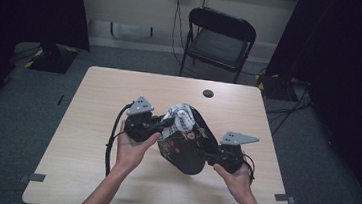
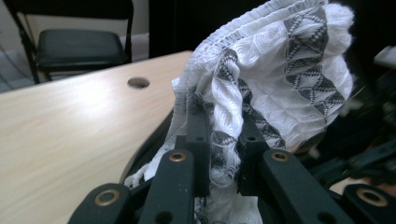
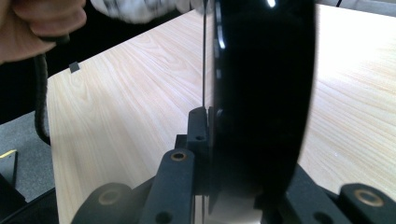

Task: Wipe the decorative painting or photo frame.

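Observation:
A black glossy tray (image 1: pixel 189 150) with a floral pattern is held tilted above the table (image 1: pixel 99 99). My right gripper (image 1: pixel 209 158) is shut on the tray's near right rim. In the right gripper view the tray (image 3: pixel 261 93) stands edge-on between the jaws of that gripper (image 3: pixel 210 116). A white cloth (image 1: pixel 179 115) with grey patterned bands lies bunched against the tray's upper edge. My left gripper (image 1: pixel 166 122) is shut on the cloth. In the left gripper view the cloth (image 2: pixel 280 79) billows up from between the jaws of this gripper (image 2: pixel 224 121).
A round cable hole (image 1: pixel 208 93) sits near the table's far edge. A black folding chair (image 1: pixel 220 38) stands behind the table. Dark curtains hang at both sides. Cables trail from both grippers toward the near edge.

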### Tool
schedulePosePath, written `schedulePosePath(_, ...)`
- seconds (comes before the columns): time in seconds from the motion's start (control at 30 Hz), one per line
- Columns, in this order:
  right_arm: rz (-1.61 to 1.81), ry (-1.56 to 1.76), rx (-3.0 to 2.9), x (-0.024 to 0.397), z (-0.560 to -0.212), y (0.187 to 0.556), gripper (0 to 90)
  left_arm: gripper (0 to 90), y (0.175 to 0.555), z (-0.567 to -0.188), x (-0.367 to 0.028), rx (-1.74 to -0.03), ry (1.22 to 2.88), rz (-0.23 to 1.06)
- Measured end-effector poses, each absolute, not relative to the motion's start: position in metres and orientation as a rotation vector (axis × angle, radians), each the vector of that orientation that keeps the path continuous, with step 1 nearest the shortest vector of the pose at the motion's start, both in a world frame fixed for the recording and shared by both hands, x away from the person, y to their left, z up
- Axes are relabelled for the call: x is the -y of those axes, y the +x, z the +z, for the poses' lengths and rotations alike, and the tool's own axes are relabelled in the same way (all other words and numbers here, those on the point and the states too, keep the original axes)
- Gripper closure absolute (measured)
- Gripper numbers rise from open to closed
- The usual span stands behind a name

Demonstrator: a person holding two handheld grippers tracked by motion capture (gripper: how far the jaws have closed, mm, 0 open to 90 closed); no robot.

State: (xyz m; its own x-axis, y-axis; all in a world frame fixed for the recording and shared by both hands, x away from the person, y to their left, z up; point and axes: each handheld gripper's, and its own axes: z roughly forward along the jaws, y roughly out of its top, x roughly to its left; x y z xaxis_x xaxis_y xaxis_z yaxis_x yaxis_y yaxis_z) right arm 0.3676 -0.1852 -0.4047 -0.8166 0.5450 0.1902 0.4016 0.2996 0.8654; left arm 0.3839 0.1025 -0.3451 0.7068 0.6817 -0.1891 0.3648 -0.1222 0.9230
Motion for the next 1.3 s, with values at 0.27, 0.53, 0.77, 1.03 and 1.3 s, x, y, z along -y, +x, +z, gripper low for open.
schedulePosePath(0.27,1.544,0.901,-2.417,0.189,-0.406,0.367,81.1,79.4,0.386,-0.34,-0.092,-0.828,1.698,0.311)
schedulePosePath(0.53,1.537,0.904,-2.412,0.188,-0.405,0.367,81.0,79.4,0.389,-0.364,-0.104,-0.889,1.728,0.311)
schedulePosePath(0.77,1.535,0.903,-2.411,0.186,-0.405,0.368,80.6,79.3,0.39,-0.396,-0.112,-0.978,1.756,0.261)
schedulePosePath(1.03,1.533,0.898,-2.413,0.184,-0.404,0.369,81.2,79.2,0.39,-0.383,-0.118,-0.95,1.704,0.228)
schedulePosePath(1.3,1.536,0.901,-2.412,0.181,-0.404,0.369,79.5,79.1,0.396,-0.4,-0.119,-0.965,1.794,0.3)
